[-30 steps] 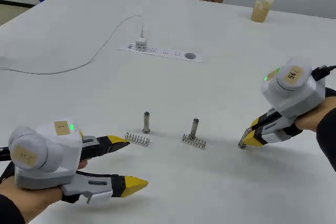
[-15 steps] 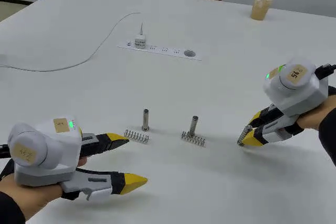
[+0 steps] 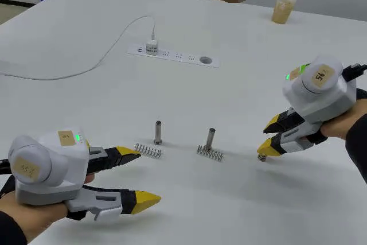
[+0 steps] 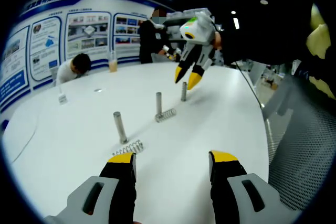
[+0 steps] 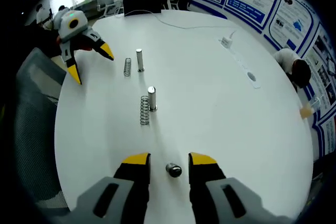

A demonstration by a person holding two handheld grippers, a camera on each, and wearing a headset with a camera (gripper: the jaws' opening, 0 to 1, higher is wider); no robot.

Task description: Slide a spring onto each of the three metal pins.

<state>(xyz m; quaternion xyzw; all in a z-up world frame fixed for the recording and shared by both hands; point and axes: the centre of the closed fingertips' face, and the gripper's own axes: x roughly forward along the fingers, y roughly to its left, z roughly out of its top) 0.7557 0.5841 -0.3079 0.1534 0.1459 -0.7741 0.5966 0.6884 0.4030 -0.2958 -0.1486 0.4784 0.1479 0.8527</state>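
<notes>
The right gripper (image 3: 265,137), jaws apart, straddles the right-hand pin (image 3: 262,156), apparently already sprung. The left gripper (image 3: 148,177) — jaws also apart — hovers near a loose spring (image 3: 149,151); a second spring (image 3: 210,154) lies just beside the middle pin (image 3: 210,139). Risk: a careless jaw nudge could topple a pin or roll a spring away.

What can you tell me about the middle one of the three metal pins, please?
The middle pin is a slim grey metal cylinder with a slightly wider foot, standing upright on the white table. It is bare: a spring lies on its side at its foot, seemingly touching. Nothing else touches it.
</notes>
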